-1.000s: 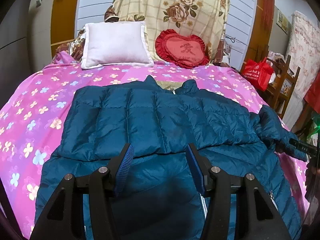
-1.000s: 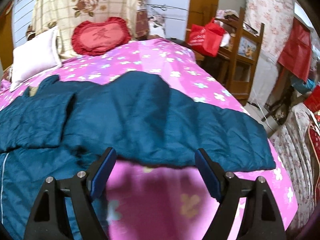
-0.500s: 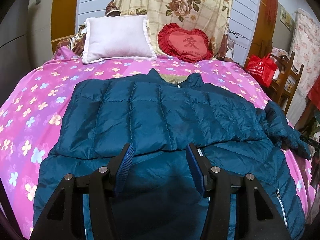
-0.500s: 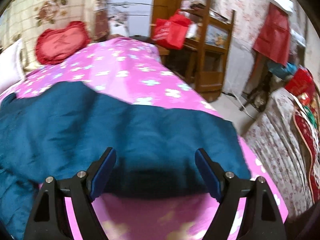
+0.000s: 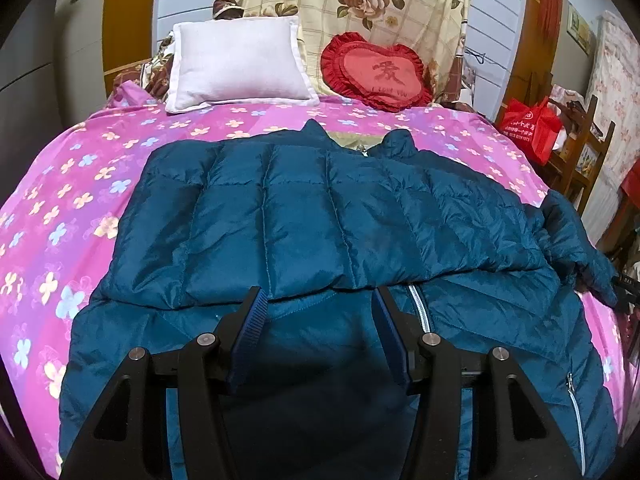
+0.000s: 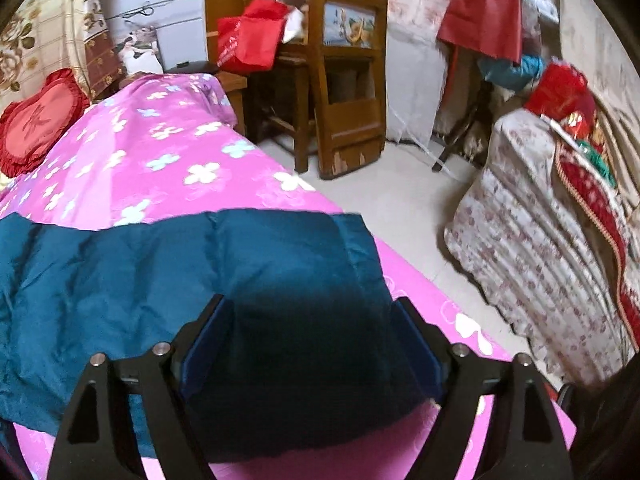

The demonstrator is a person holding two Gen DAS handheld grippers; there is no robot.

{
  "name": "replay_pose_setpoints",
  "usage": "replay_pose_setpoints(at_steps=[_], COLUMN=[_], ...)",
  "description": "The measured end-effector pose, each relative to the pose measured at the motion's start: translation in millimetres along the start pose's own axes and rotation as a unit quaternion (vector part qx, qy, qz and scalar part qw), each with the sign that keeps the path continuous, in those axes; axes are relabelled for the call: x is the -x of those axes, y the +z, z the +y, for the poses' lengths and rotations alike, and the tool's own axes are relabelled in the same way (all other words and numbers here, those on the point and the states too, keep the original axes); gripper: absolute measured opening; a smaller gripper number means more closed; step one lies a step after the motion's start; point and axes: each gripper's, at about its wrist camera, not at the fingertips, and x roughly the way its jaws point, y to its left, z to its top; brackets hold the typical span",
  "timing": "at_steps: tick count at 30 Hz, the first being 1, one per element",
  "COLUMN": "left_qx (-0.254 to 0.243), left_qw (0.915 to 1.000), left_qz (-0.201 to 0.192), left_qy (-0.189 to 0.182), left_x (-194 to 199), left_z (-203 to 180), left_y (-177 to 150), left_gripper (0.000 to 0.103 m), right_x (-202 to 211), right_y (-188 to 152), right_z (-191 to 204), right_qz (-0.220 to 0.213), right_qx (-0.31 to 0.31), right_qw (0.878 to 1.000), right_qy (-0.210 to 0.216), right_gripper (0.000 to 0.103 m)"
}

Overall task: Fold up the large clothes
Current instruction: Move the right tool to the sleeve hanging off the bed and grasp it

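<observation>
A teal quilted down jacket (image 5: 320, 216) lies spread on the pink flowered bed, collar towards the pillows. Its left sleeve is folded across the chest. My left gripper (image 5: 318, 300) is open, just above the cuff edge of that folded sleeve near the zipper (image 5: 420, 308). The right sleeve (image 6: 240, 272) stretches out to the bed's right edge. My right gripper (image 6: 308, 316) is open with its jaws on either side of the sleeve's cuff end; the sleeve lies between the fingers.
A white pillow (image 5: 240, 64) and a red heart cushion (image 5: 380, 72) lean at the headboard. Beside the bed's right edge stand a wooden chair (image 6: 344, 92) with a red bag (image 6: 252, 36), bare floor, and a cloth-covered piece of furniture (image 6: 540, 240).
My right gripper has swung right along the sleeve towards its cuff and lowered over it. My left gripper has stayed over the folded sleeve, shifting only slightly.
</observation>
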Motion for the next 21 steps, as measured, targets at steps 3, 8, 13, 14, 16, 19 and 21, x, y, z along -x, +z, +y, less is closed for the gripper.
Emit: replay_pose_setpoints(at_steps=[3, 8, 13, 14, 16, 19, 21], left_qx=[0.001, 0.003, 0.002, 0.004, 0.007, 0.016, 0.022], left_qw=[1.0000, 1.0000, 0.9998, 0.9997, 0.9994, 0.9990, 0.9988], left_qz=[0.001, 0.004, 0.005, 0.006, 0.009, 0.012, 0.015], left_qy=[0.001, 0.003, 0.020, 0.025, 0.033, 0.039, 0.041], left_x=[-0.7, -2.5, -2.3, -2.2, -2.4, -2.2, -2.1], left_z=[0.6, 2.2, 3.3, 4.6, 7.5, 12.3, 15.0], left_y=[-0.4, -1.0, -1.1, -0.9, 0.1, 0.4, 0.9], left_gripper=[0.036, 0.036, 0.036, 0.036, 0.036, 0.036, 0.036], right_x=[-8.9, -15.0, -2.6, 1.0, 10.0, 30.3, 47.2], right_y=[-3.2, -7.4, -8.7, -8.7, -7.4, -3.9, -1.6], right_z=[-8.9, -14.2, 4.4, 9.4, 17.9, 29.7, 37.6], right_qz=[0.006, 0.018, 0.017, 0.015, 0.012, -0.005, -0.020], right_qx=[-0.020, -0.039, -0.001, 0.006, 0.012, 0.017, 0.027], right_qw=[1.000, 0.998, 0.998, 0.998, 0.998, 0.997, 0.995], right_qy=[0.018, 0.040, 0.068, 0.064, 0.065, 0.081, 0.091], right_gripper=[0.093, 0.081, 0.029, 0.024, 0.020, 0.019, 0.019])
